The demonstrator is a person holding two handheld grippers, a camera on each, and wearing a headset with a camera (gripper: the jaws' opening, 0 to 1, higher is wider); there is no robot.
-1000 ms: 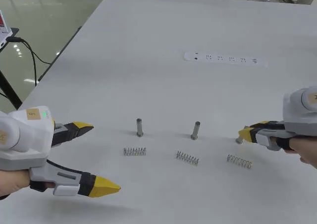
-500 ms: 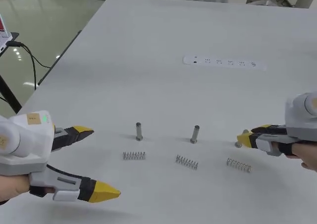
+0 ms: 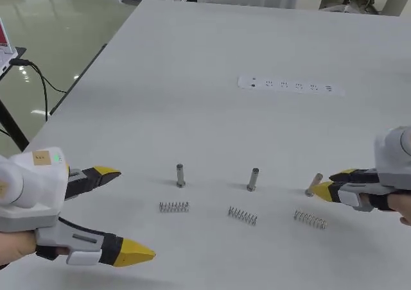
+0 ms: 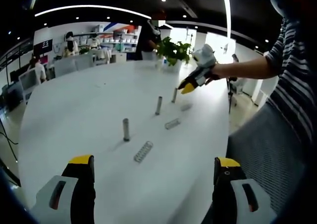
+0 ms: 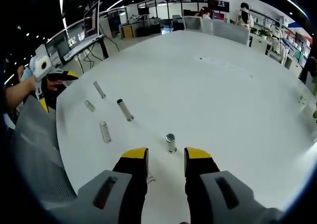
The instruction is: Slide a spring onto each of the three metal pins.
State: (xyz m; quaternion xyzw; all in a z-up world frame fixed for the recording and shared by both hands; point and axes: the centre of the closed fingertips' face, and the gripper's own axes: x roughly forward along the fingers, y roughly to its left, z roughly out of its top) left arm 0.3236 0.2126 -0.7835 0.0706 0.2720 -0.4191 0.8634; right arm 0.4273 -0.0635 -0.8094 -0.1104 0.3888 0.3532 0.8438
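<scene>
Three springs (image 3: 242,215) are lying loose and three pins (image 3: 253,179) standing bare as the right gripper (image 3: 331,182), jaws barely parted and empty, is hovering with the nearest pin (image 5: 170,142) just ahead of its tips and the left gripper (image 3: 131,214) is gaping wide, empty, well short of them.

Left claw (image 3: 131,214) gapes wide; right claw (image 3: 324,188) has jaws narrowly parted.

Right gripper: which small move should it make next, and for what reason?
Probably ease the right gripper forward and close on the nearest pin: it sits just ahead of the open jaws, bare, and its spring lies loose beside it.
</scene>
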